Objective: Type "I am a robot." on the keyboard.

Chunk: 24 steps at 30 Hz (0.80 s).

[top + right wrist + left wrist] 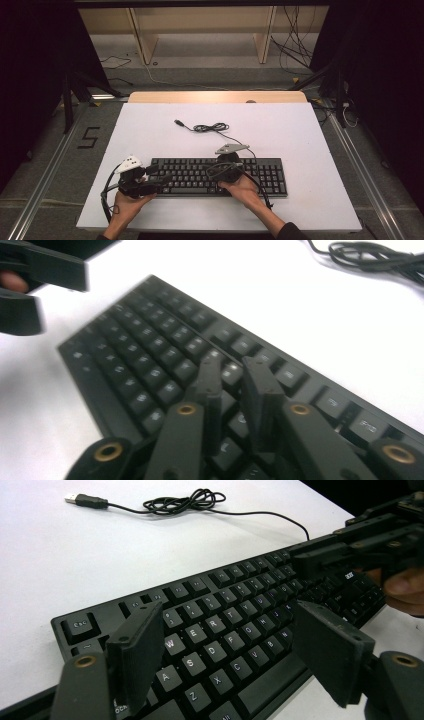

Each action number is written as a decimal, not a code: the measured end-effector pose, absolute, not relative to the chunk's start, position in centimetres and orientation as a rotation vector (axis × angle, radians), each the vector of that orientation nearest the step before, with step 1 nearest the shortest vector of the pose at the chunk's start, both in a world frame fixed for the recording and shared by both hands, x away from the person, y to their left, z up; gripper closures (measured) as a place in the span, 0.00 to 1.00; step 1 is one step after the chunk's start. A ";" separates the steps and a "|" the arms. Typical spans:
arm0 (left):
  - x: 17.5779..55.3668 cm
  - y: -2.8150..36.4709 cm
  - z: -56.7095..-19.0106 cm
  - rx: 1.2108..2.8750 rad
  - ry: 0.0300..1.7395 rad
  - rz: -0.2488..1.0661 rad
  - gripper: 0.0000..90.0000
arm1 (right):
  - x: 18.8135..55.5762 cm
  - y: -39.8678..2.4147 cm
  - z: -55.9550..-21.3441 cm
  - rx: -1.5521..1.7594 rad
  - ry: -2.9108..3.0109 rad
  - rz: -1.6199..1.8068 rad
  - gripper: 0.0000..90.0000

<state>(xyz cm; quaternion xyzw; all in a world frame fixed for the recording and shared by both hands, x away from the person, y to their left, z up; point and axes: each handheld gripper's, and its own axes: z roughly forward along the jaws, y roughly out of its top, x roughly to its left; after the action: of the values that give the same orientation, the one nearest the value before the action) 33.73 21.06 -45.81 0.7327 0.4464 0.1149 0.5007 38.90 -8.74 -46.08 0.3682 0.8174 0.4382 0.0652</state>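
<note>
A black keyboard lies on the white table near its front edge. Its thin cable coils behind it and ends in a USB plug. My left gripper hovers at the keyboard's left end. In the left gripper view that gripper stands wide open over the letter keys, nothing between its jaws. My right gripper hangs over the middle of the keyboard and points left. In the right gripper view, slightly blurred, that gripper shows a narrow gap just above the keys, gripping nothing.
The coiled cable lies on bare white surface behind the keyboard. The table's wooden far edge meets a floor with loose wires and shelf legs. Dark stands flank both sides.
</note>
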 end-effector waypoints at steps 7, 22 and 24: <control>33.8 21.6 -45.7 1.745 1.088 0.290 0.32 | 38.1 -8.2 -45.6 1.044 2.493 1.388 0.59; 33.8 22.0 -45.6 1.726 1.106 0.297 0.32 | 37.5 -7.6 -45.3 0.999 2.504 1.428 0.46; 33.8 22.1 -45.6 1.727 1.104 0.299 0.32 | 37.4 -7.5 -45.3 0.993 2.507 1.427 0.45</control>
<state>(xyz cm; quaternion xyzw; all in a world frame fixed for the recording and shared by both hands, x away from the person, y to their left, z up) 33.81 22.05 -45.64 0.7172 0.4587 0.1240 0.5098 37.44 -7.51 -45.31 0.3253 0.8209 0.4673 0.0454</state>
